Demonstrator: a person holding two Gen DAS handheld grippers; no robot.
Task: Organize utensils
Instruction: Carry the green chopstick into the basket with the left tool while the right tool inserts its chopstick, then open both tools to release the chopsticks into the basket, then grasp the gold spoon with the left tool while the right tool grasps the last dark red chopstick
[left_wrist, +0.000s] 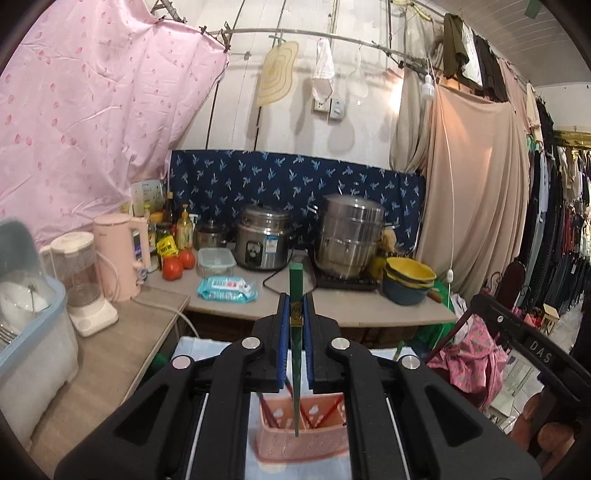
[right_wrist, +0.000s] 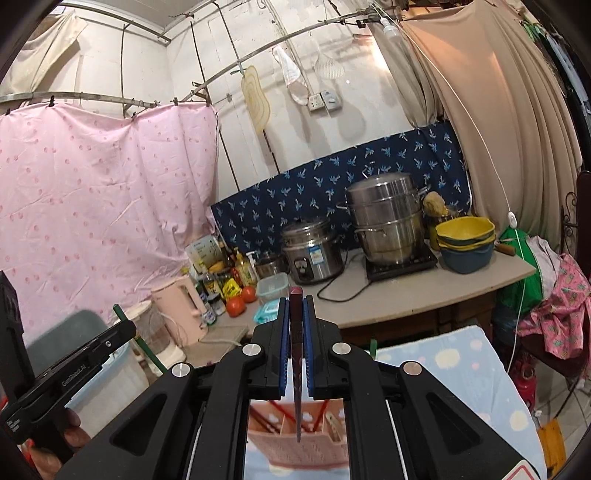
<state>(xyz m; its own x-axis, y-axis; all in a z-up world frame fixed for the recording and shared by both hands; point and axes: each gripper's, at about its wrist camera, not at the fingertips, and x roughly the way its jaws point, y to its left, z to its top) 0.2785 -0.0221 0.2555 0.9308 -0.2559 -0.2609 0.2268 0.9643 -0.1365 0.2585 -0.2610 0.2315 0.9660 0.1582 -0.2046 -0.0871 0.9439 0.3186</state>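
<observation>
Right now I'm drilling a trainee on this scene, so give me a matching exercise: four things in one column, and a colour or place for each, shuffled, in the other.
Things:
1. chopstick in the left tool
2. chopstick in the right tool
3. utensil holder
4. top bowl of the stack

Matches:
A. yellow
B. dark red
C. green
D. pink, below the tools, red chopsticks inside

Pairs: 1-C, 2-B, 3-D, 4-A
</observation>
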